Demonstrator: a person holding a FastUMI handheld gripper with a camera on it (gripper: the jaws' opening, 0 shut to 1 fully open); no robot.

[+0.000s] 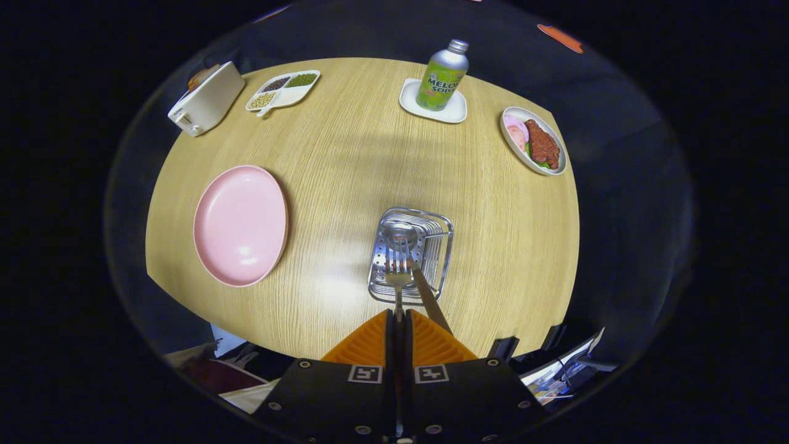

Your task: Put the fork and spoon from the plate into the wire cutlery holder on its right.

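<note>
Orange fingers (368,343) pinched tight on the fork (398,266) handle.
Spoon (402,235) already stood in the wire cutlery holder (441,223); pink plate (240,225) bare.

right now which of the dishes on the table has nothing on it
The pink plate, left of the wire cutlery holder. The divided tray holds beans, the small white plate a bottle, the oval dish meat. The hand-held gripper is shut on the fork.

Tool (399,320) with ribbed orange fingers (370,342), black screw-studded body, two square black-and-white markers
</note>
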